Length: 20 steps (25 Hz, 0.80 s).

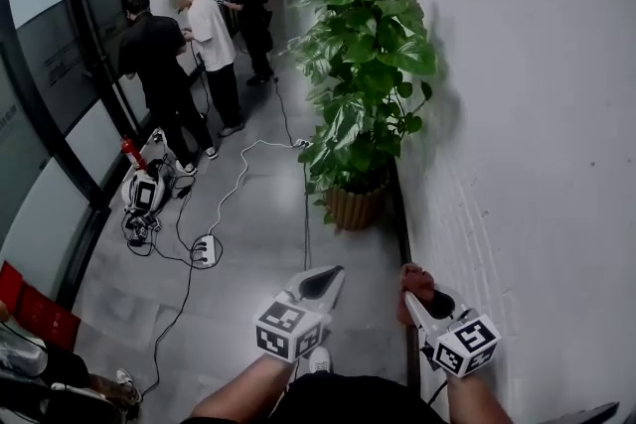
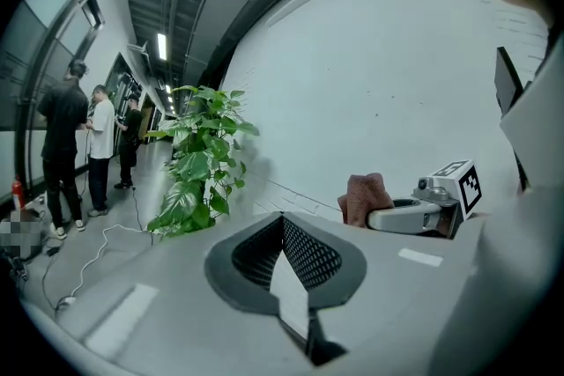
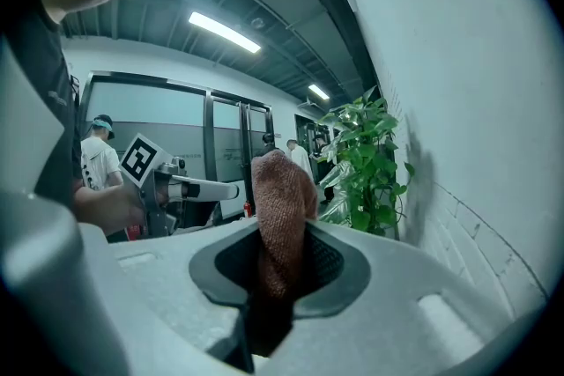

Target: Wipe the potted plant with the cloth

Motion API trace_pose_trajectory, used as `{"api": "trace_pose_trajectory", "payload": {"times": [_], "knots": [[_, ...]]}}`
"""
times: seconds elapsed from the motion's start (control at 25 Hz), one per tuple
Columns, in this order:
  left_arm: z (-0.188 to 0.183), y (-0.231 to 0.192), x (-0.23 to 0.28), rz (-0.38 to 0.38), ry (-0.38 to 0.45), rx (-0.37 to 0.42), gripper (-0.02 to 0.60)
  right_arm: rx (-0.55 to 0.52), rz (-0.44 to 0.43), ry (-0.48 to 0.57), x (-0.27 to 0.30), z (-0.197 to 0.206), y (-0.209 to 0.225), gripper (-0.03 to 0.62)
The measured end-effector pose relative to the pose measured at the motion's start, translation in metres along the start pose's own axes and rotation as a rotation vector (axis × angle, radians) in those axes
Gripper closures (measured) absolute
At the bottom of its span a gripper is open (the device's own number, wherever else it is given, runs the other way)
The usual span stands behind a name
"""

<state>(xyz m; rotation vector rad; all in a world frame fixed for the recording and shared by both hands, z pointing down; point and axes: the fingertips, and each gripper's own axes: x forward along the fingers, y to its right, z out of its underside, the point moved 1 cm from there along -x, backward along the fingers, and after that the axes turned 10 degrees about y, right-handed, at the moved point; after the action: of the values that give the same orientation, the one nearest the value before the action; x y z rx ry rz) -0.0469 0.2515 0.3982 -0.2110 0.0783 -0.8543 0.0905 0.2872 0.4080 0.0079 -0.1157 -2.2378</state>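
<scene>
The potted plant (image 1: 363,84) has broad green leaves and stands in a woven pot (image 1: 355,207) against the white wall, a few steps ahead. It also shows in the left gripper view as the plant (image 2: 198,163) and in the right gripper view as the plant (image 3: 366,158). My right gripper (image 1: 415,298) is shut on a reddish-brown cloth (image 3: 282,216), which sticks up out of its jaws. The cloth (image 2: 364,198) is short of the leaves. My left gripper (image 1: 323,281) is shut with nothing in it, level with the right one.
Three people (image 1: 159,74) stand at the far left by glass doors. Cables and a power strip (image 1: 204,251) lie on the grey floor, beside a white device (image 1: 147,192) and a red extinguisher (image 1: 127,152). The white brick wall (image 1: 517,114) runs close along my right.
</scene>
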Motion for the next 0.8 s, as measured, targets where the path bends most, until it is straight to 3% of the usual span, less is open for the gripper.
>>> {"api": "trace_pose_trajectory", "payload": {"times": [0.8], "knots": [[-0.007, 0.019, -0.013, -0.026, 0.02, 0.039, 0.565, -0.005, -0.032, 0.0, -0.013, 0.006, -0.01, 0.533]]}}
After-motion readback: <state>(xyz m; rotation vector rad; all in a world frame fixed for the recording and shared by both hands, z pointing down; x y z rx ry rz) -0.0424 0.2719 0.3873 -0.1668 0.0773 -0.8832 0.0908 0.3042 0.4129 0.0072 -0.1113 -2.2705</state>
